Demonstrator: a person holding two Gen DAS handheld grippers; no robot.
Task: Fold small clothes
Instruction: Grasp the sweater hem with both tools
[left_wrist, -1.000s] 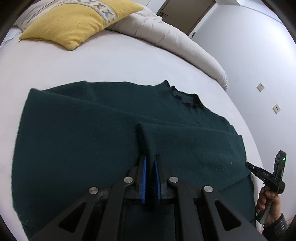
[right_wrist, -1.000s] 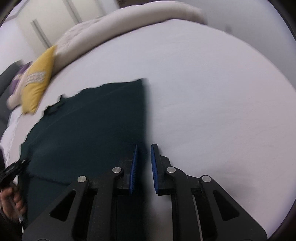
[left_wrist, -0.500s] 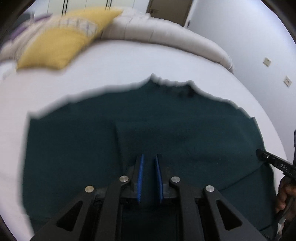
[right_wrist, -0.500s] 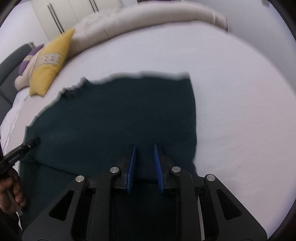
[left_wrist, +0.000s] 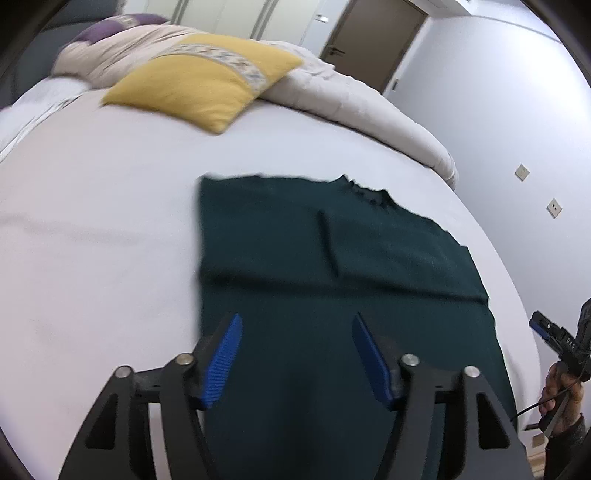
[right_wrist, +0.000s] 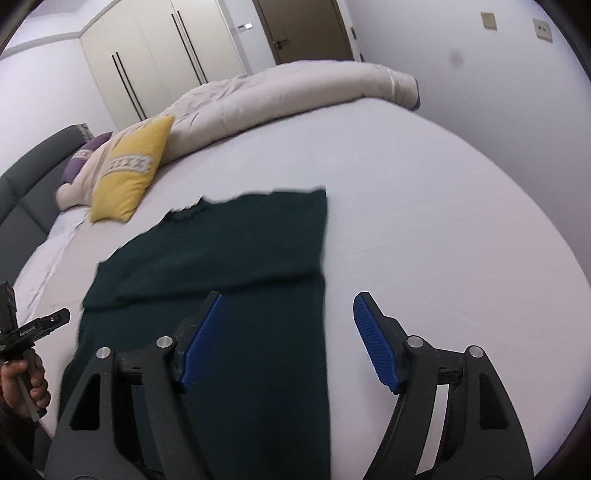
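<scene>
2 tongs, left (left_wrist: 297, 332) and right (right_wrist: 288, 314), just opened wide, empty above the folded green sweater (left_wrist: 332, 258).

**A bedroom in a home**

A wide bed (right_wrist: 424, 229) with a white sheet fills both views. At its far side lie a rolled pale duvet (right_wrist: 280, 99), a yellow cushion (left_wrist: 199, 85) with a patterned band, and a purple-and-cream pillow (right_wrist: 79, 162). A dark padded headboard (right_wrist: 22, 184) runs along the left. Beyond the bed stand cream wardrobe doors (right_wrist: 159, 55) with long dark handles and a brown room door (right_wrist: 303, 29). Wall sockets (left_wrist: 554, 207) sit on the plain pale wall to the right.
</scene>
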